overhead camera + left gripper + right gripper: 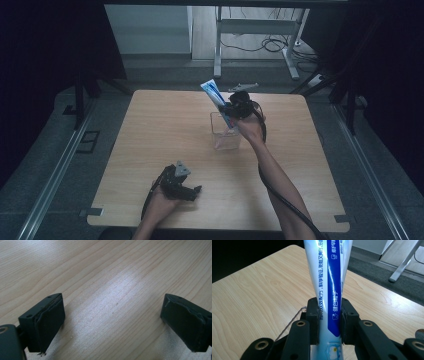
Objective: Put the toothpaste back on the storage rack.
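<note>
Near the front edge of the wooden counter, the left gripper rests low with its fingers spread wide and nothing between them; the left gripper view shows bare wood grain there. Farther away, the right gripper has its fingers closed on one blue-and-white toothpaste tube, whose printed text is readable in the right gripper view. From the high view, the tube stands tilted above one clear plastic container.
</note>
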### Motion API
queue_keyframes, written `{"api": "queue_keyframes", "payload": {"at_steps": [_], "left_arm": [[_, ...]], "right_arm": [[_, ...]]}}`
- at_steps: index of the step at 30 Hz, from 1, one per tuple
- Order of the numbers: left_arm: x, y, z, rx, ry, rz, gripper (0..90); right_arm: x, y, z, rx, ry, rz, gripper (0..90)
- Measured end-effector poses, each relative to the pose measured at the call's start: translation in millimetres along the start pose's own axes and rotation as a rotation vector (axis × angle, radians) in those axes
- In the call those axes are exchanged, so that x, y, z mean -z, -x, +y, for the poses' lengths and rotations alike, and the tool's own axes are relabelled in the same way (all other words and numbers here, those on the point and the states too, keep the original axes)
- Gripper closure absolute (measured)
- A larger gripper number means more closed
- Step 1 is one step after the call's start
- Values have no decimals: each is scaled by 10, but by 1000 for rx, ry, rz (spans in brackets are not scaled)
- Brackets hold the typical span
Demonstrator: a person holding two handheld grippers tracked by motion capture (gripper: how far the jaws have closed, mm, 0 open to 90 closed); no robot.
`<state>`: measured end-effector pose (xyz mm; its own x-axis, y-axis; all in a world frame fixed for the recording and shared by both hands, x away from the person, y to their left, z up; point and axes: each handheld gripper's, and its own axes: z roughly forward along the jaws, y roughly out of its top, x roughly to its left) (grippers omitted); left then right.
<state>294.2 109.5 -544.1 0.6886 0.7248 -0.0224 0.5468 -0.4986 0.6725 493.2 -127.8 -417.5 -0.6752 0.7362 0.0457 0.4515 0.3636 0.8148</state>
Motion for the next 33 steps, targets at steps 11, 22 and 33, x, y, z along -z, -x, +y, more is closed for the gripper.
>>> {"api": "queue_keyframes", "payload": {"at_steps": [11,22,33], "left_arm": [[0,0,0,0,0,0,57],[0,1,0,1,0,0,57],[0,1,0,1,0,0,57]], "right_arm": [[-29,2,-104,11,3,3,714],[-14,2,-173,16,-14,14,698],[-29,-15,-234,18,-38,30,692]]}}
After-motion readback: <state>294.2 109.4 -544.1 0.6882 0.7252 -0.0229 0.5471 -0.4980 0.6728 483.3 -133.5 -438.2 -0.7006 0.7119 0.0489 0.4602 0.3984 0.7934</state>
